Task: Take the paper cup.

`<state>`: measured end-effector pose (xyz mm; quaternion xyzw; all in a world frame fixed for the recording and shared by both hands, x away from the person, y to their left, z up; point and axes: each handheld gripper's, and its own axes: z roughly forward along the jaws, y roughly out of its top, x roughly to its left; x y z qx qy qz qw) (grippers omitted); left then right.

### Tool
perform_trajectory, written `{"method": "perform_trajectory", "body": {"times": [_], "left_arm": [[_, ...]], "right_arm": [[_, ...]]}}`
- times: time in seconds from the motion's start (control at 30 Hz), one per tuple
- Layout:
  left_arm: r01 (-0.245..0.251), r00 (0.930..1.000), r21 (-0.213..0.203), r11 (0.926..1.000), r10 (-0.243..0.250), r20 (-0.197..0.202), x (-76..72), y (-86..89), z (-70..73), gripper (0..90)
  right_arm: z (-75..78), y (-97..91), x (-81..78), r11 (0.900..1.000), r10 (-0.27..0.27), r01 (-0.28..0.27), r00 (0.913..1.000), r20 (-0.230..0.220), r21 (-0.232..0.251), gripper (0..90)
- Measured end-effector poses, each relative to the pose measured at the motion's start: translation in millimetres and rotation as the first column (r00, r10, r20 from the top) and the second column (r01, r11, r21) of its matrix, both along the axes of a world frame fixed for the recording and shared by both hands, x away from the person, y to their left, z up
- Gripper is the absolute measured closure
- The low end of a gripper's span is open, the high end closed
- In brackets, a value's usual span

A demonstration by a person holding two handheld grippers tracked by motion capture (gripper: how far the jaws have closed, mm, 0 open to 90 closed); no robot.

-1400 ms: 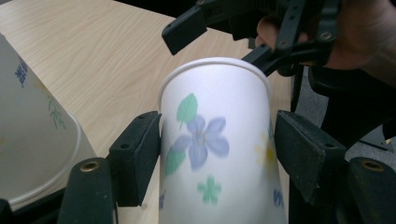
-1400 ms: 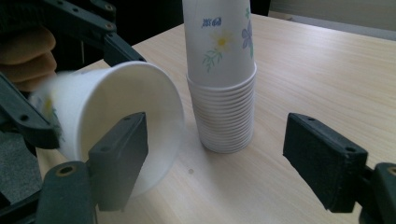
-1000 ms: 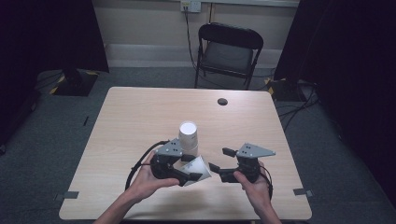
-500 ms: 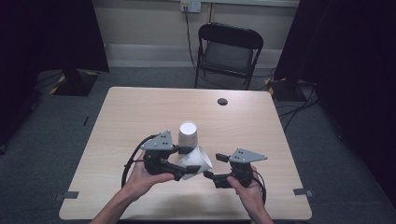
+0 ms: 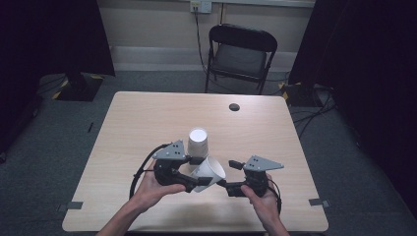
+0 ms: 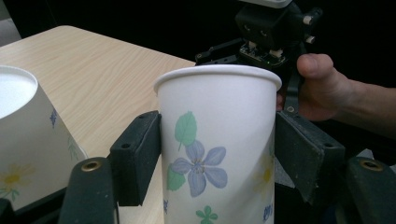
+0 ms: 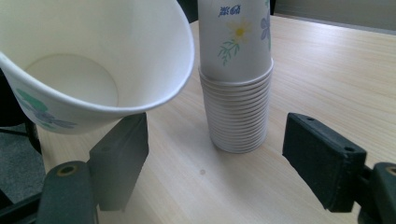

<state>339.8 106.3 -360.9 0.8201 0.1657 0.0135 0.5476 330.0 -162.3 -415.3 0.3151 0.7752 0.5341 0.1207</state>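
Left gripper (image 5: 196, 181) clamps a tilted paper cup (image 5: 208, 173) near the upside-down cup stack (image 5: 197, 143); right gripper (image 5: 222, 183) spread wide, seemingly just touching the cup's rim

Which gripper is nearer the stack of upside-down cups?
Left. The left gripper, holding a single cup, sits right beside the stack; the right gripper is open, farther off.

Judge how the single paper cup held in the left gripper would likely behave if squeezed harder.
The paper cup looks thin-walled and empty, so it would probably dent or buckle. Held between the left gripper pads at mid-wall, it seems light. Its open rim looks likeliest to deform.
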Motion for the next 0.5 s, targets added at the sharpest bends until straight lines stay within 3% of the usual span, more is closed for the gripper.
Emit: {"method": "perform_trajectory", "body": {"times": [0.3, 0.5], "left_arm": [[0.009, 0.9999, 0.01, 0.9999, -0.009, -0.013, 2.5, 1.2, -4.4, 31.4], [0.007, 0.9999, 0.011, 0.9999, -0.007, -0.015, 2.7, 1.5, -5.1, 31.2]], "right_arm": [[0.6, 1.3, -1.4, 0.9997, -0.006, 0.006, 0.9999, 0.012, -0.024, 23.8], [3.2, -2.6, -0.6, 0.9998, -0.017, 0.017, 0.9997, 0.016, -0.013, 23.9]]}}
